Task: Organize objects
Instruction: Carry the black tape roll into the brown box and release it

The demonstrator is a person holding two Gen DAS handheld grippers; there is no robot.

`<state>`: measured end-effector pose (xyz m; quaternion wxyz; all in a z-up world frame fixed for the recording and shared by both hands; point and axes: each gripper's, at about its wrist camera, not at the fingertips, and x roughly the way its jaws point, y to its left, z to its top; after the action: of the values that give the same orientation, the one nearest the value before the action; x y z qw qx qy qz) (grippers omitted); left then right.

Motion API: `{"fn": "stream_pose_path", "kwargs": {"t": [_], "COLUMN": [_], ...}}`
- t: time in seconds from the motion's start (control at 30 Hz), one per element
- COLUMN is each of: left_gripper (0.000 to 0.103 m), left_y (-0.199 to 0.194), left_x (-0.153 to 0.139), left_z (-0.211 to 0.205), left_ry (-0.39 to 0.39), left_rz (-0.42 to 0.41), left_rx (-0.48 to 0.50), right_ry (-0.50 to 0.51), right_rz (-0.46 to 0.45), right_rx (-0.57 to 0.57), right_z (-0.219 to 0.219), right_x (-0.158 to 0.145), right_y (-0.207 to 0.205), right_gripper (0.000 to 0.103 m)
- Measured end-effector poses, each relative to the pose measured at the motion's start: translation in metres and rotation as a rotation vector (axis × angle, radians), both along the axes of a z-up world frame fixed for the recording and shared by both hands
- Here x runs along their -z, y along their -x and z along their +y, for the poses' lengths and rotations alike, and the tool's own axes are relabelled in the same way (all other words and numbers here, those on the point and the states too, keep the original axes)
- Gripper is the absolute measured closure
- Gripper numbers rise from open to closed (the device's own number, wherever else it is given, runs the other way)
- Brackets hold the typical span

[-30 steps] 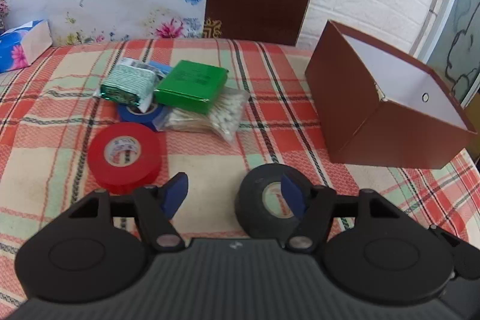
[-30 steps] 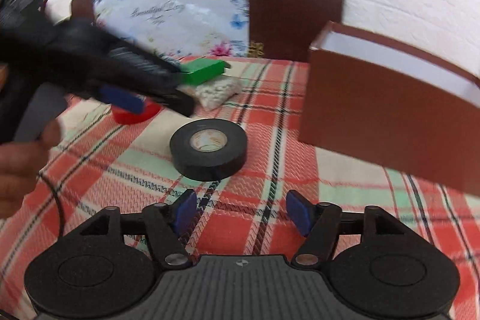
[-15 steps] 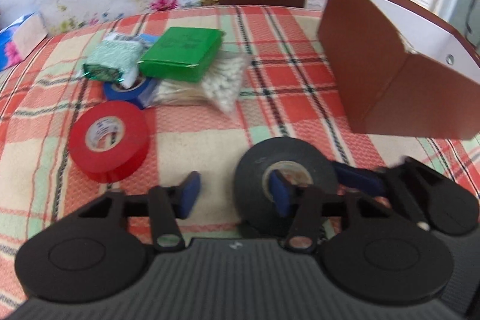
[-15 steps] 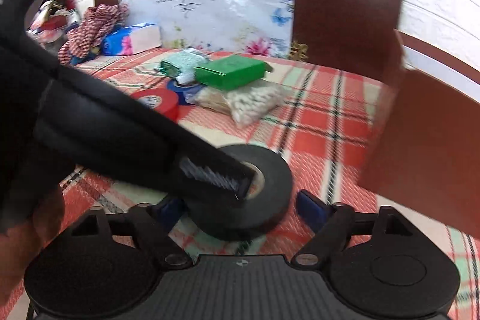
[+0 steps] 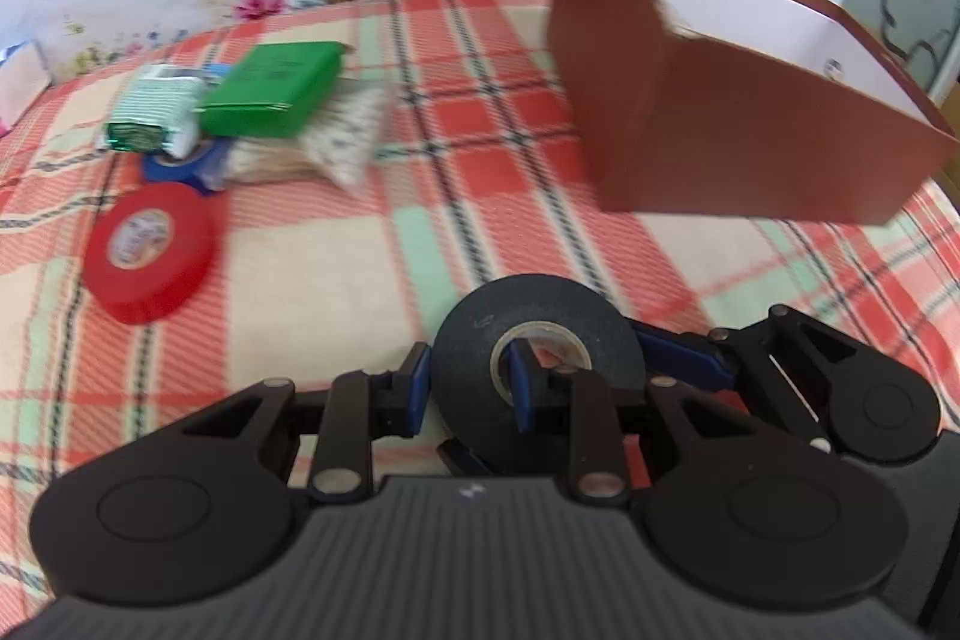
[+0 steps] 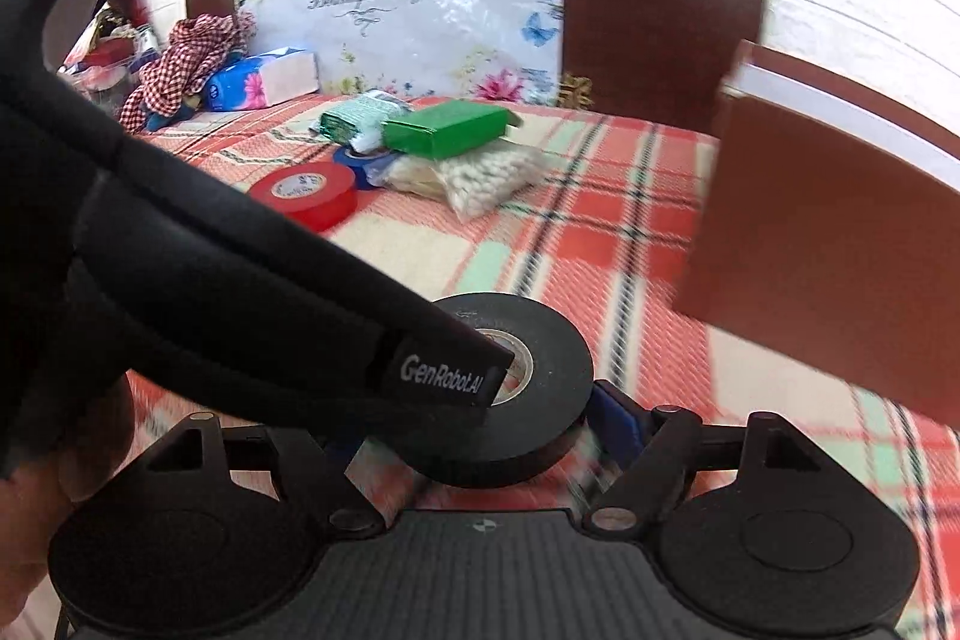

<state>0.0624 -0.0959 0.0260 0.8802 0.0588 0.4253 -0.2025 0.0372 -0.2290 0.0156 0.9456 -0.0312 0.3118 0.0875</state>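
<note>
— White brick wall behind, plaid-clothed table (image 5: 372, 250) in front. Where's the black tape roll (image 5: 537, 334)?

— At 6 o'clock, flat on the cloth. Left tool (image 5: 468, 379) pinches its rim, one finger in the core, one outside.

— Right tool (image 6: 480, 436)?

— Straddling the roll, narrow; whether it grips, I cannot tell.

— Others?

— Brown box (image 5: 738, 100) at 2 o'clock; red tape (image 5: 150, 253) and green box (image 5: 270, 91) at 10.

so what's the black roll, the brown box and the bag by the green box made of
The black roll looks like matte cloth or vinyl tape on a tan cardboard core. The brown box seems to be stiff card: brown outside, white inside, with a slightly ragged edge. The bag is clear plastic film with small white pieces showing through, possibly cotton swabs.
</note>
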Motion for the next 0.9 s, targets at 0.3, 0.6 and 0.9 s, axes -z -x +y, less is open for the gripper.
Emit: {"fn": "stream_pose_path", "kwargs": {"t": [0.3,0.6,0.9], "left_gripper": [0.073,0.069,0.042], "left_y": [0.033,0.046,0.04], "left_x": [0.0,-0.004,-0.001], "left_z": [-0.069,-0.144,-0.145], "left_ry": [0.02,-0.014,-0.039], "left_rz": [0.02,0.004,0.021], "left_rx": [0.172,0.315,0.284], "right_ry": [-0.012,-0.059,-0.044], "right_rz": [0.003,0.0,-0.002], "right_rx": [0.163,0.316,0.297], "right_z": [-0.056,-0.114,-0.126], "right_x": [-0.006,-0.011,-0.012], "right_y": [0.048,0.076,0.089], "right_gripper": [0.028,0.027,0.028]}}
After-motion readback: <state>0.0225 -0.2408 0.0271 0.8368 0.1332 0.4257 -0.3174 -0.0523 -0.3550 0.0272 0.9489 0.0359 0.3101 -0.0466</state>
